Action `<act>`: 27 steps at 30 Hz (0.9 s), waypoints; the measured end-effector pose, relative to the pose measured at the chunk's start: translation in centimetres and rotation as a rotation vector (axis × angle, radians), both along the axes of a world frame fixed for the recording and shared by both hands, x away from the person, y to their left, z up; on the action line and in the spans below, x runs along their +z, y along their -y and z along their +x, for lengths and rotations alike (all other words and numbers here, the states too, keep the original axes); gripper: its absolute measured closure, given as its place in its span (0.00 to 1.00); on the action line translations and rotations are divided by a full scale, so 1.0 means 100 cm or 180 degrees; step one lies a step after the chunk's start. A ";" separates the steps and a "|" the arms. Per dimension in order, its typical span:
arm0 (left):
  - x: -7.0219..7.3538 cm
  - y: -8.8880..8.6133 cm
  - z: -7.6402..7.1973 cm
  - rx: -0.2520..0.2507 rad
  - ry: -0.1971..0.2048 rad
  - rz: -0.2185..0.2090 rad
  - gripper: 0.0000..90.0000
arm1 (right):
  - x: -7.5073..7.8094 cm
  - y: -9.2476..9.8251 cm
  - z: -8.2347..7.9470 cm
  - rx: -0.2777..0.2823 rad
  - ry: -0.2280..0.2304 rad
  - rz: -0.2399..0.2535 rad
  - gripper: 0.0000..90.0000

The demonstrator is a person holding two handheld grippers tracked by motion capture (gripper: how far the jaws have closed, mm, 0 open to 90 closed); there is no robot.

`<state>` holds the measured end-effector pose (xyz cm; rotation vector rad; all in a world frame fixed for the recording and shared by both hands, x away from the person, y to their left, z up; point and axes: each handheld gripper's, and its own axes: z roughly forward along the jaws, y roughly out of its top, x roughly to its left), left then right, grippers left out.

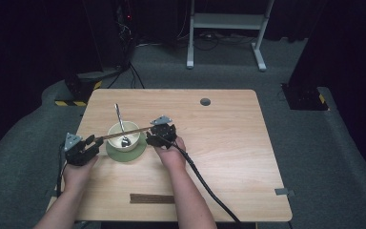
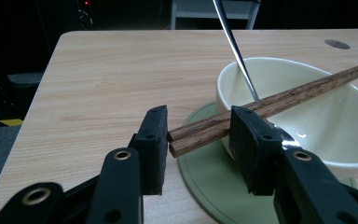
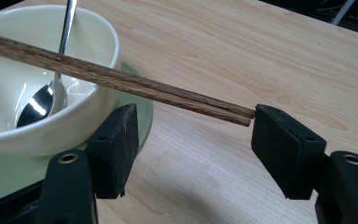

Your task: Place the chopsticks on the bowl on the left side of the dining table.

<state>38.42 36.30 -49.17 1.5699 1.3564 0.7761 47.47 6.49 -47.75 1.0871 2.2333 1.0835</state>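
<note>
Chopsticks [image 1: 124,133], a wooden pair, lie across the rim of the cream bowl [image 1: 116,131], thick ends past its left side and thin tips past its right. I have my left gripper [image 2: 197,142] set around the thick ends, jaws partly open with one touching the wood, and my right gripper [image 3: 189,149] spread wide beside the tips, holding nothing. They look light, stiff and prone to rolling, so I'd pinch both together near the thick ends.

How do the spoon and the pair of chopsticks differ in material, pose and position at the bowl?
The spoon is shiny metal; the chopsticks are dark brown wood. The spoon sits inside the bowl, handle leaning up over the rim; the chopsticks lie level across the bowl's top. No gripper is at the spoon; the chopsticks' ends sit between both grippers' fingers. Both are long, thin utensils.
</note>
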 end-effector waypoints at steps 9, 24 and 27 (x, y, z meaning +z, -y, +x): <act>0.000 -0.002 0.000 -0.0064 0.0014 -0.0051 0.63 | 0.000 0.010 -0.017 0.0033 -0.0006 0.0038 0.40; 0.000 -0.003 -0.001 -0.0063 0.0034 -0.0044 0.60 | 0.001 0.016 -0.027 -0.0004 0.0058 0.0073 0.41; 0.001 -0.003 -0.002 -0.0076 0.0061 -0.0018 0.57 | 0.001 0.017 -0.027 -0.0034 0.0053 0.0073 0.41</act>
